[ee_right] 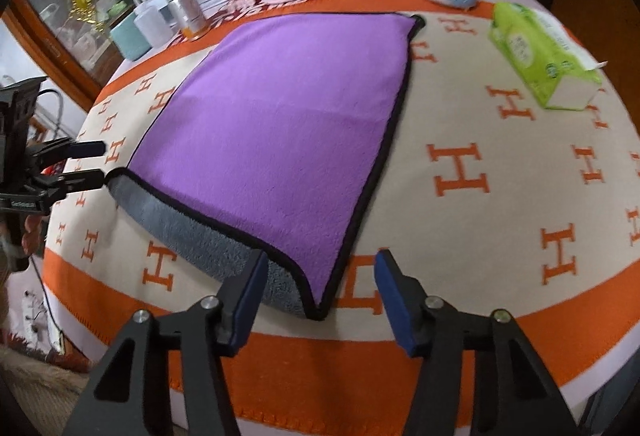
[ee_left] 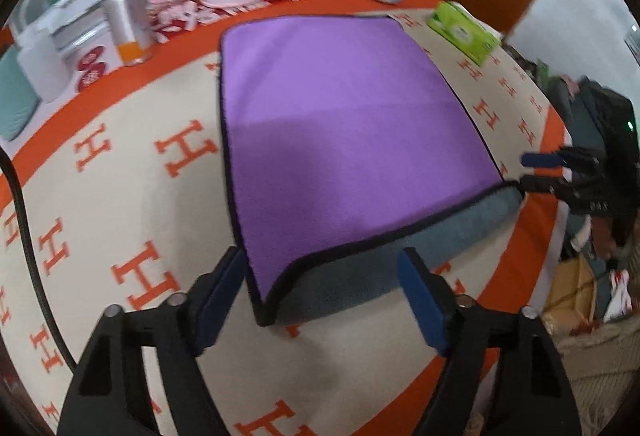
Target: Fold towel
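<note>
Towel [ee_left: 344,123], purple side up with its grey underside showing along the near folded edge, is lying flat on the counter [ee_left: 132,220] over the orange-lettered cloth. Left tongs [ee_left: 324,296] are hanging wide open around its near left corner, gripping nothing. Right tongs [ee_right: 318,290] are also standing open around the near right corner. A green tissue pack [ee_right: 540,51] is sitting well apart.

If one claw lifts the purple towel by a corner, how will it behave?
The purple towel will probably hang floppy, since its near edge already curls over, showing the grey underside. It looks plush and light. It should not slip from the open right claw once shut.
</note>
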`<state>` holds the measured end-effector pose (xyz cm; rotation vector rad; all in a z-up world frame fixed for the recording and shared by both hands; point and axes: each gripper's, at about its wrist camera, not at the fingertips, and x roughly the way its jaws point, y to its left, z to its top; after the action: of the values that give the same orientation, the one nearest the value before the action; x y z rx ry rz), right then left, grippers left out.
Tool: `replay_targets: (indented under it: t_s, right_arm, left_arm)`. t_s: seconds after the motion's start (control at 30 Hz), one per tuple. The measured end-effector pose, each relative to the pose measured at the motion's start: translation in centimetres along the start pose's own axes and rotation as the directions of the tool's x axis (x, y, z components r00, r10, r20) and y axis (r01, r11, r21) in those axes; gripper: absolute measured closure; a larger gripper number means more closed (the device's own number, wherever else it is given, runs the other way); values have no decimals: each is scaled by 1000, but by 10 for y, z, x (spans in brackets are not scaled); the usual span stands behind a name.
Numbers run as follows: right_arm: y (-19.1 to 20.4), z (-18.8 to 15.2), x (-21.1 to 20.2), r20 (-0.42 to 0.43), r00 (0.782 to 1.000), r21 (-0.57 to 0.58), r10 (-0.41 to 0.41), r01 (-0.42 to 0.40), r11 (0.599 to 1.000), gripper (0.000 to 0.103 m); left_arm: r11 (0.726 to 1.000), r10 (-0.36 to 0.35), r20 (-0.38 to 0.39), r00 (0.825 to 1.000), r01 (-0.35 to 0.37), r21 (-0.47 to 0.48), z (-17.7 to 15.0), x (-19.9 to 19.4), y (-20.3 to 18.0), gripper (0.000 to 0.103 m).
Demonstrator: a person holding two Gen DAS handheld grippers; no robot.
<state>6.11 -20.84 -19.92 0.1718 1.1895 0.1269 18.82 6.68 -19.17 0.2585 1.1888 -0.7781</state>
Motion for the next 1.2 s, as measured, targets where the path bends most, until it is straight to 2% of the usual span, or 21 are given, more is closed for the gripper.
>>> replay_targets:
  t_s: [0.07, 0.17, 0.3, 0.47, 0.63, 0.97, 1.0, 1.07, 1.13, 1.2]
  right_arm:
    - [0, 0, 3, -11, 1000, -13, 19, -19, 1000, 54]
    - [4, -1, 5, -23, 998, -34, 60, -60, 998, 59]
    - [7, -1, 10, -41, 997, -53, 66, -68, 996, 61]
    - [7, 1, 16, -59, 995, -61, 80, -84, 995, 74]
    - [5, 0, 17, -61, 993, -54, 98, -101, 993, 83]
    - [4, -2, 15, -57, 993, -55, 102, -105, 993, 88]
    - [4, -2, 15, -57, 993, -54, 103, -106, 993, 88]
    - [4, -2, 15, -57, 993, -55, 105, -108, 993, 88]
    - [4, -2, 15, -58, 993, -55, 106, -109, 993, 88]
    - [4, -2, 14, -58, 993, -57, 106, -109, 992, 88]
  left_arm:
    - [999, -32, -22, 999, 33, 20, -1, 5, -2, 37]
    - [997, -59, -38, 998, 61, 40, -1, 8, -5, 37]
    - [995, -70, -63, 996, 74, 63, -1, 14, -5, 38]
    - [993, -106, -94, 990, 111, 48, 1, 19, 3, 48]
    - [994, -107, -99, 989, 110, 27, 3, 21, 10, 48]
    - [994, -104, -150, 983, 106, 6, -1, 30, 25, 49]
    - [994, -108, -152, 983, 110, 7, -1, 30, 25, 52]
    - [993, -113, -161, 981, 116, 10, -2, 30, 26, 65]
    - [993, -115, -168, 979, 119, 14, -3, 30, 25, 66]
    - [992, -119, -176, 977, 124, 14, -4, 30, 25, 73]
